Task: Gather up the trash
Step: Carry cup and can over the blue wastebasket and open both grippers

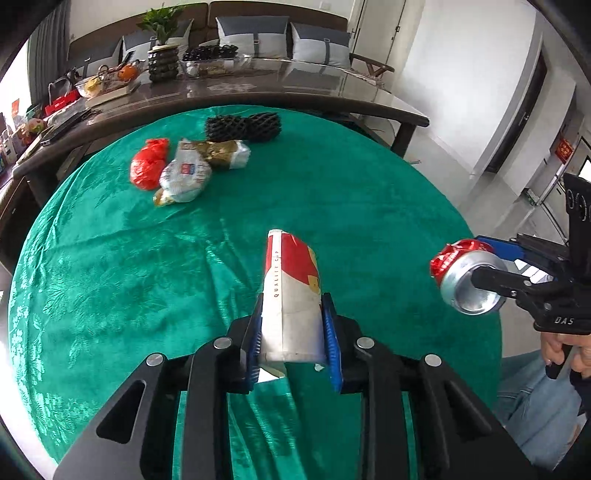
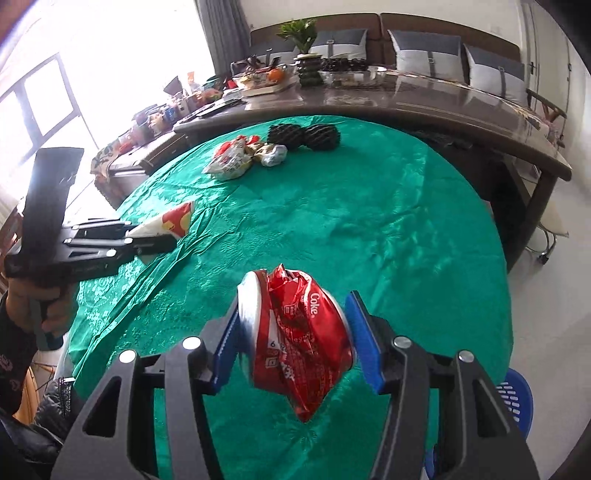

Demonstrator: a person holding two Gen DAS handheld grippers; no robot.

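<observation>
My left gripper (image 1: pixel 293 325) is shut on a flattened red-and-white paper cup (image 1: pixel 291 291) and holds it above the green tablecloth (image 1: pixel 110 277). The cup also shows in the right wrist view (image 2: pixel 168 223). My right gripper (image 2: pixel 293 332) is shut on a crushed red Coke can (image 2: pixel 303 339), held above the table's near right part. The can also shows in the left wrist view (image 1: pixel 467 275). More trash lies at the far side: a red plastic bag (image 1: pixel 147 168), crumpled wrappers (image 1: pixel 184 173), a gold-and-silver wrapper (image 1: pixel 223 153) and black foam netting (image 1: pixel 242 127).
A long dark table (image 1: pixel 295 88) with a potted plant (image 1: pixel 162 44), bowls and fruit stands behind the round table. A sofa with grey cushions (image 1: pixel 251 35) is beyond it. A blue plastic basket (image 2: pixel 515 400) sits on the floor at the right.
</observation>
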